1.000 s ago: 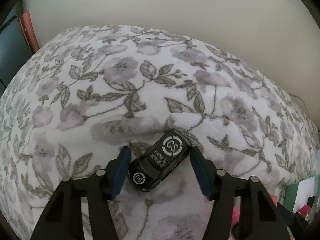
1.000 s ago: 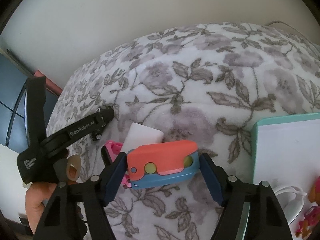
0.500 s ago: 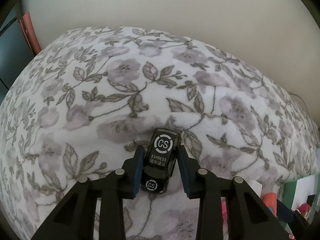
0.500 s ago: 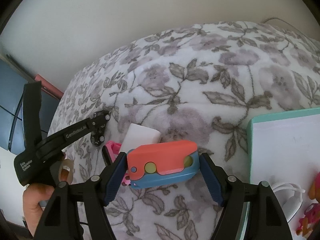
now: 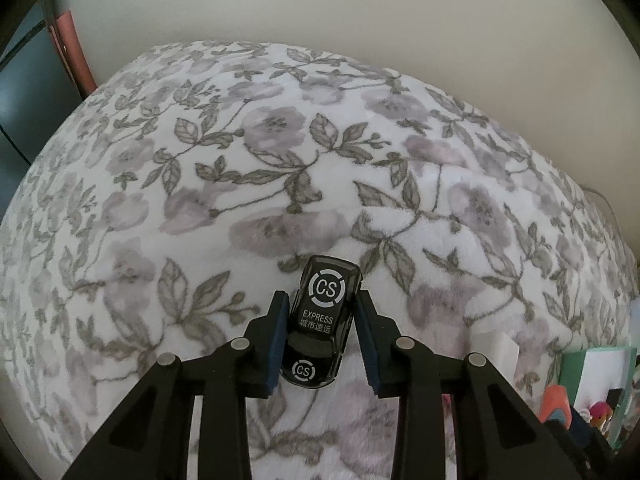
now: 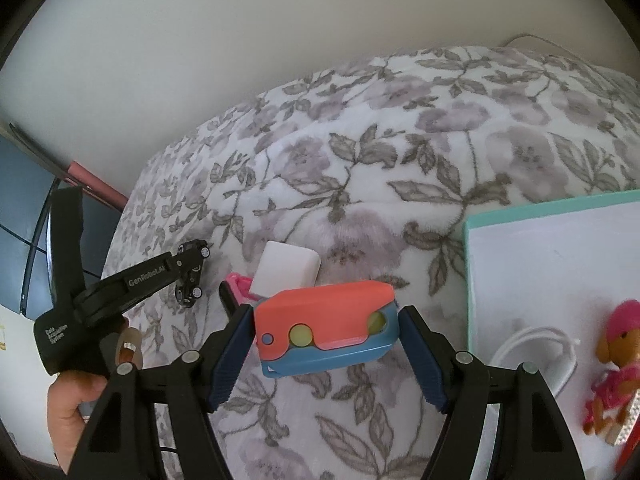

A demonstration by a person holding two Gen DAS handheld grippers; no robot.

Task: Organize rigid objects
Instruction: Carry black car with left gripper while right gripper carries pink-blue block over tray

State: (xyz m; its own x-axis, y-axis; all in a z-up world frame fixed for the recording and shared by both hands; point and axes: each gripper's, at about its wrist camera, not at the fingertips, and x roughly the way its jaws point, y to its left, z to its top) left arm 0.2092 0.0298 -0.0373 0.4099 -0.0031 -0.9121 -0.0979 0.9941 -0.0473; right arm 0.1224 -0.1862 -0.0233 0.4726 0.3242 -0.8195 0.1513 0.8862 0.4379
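Here, the left gripper (image 5: 322, 338) has just been closing, and its blue pads now pinch a small black toy car (image 5: 320, 322) by its flanks; the car's roof, marked "CS EXPRESS", faces the camera and its far end projects past the fingertips over the floral blanket (image 5: 248, 184). The right gripper (image 6: 326, 344) clamps a coral-and-blue block toy (image 6: 326, 330) lengthwise, one pad against each short end, with the toy lifted clear of the blanket. Just beyond this toy, a white rectangular block (image 6: 286, 266) lies on the blanket, touching a pink item (image 6: 239, 285) that is partly hidden. In the right wrist view, the left gripper and the hand (image 6: 70, 404) carrying it appear at the left, with the car at its tips. To the right, a teal-rimmed white box (image 6: 466, 264) holds a coiled white cable (image 6: 536, 350) and a pink-dressed doll (image 6: 614, 364); its near-left rim stands close to the right finger. Farther out, the blanket lies unoccupied up to a plain wall (image 6: 280, 40). The blanket's left edge drops away beside a dark panel (image 5: 20, 112).
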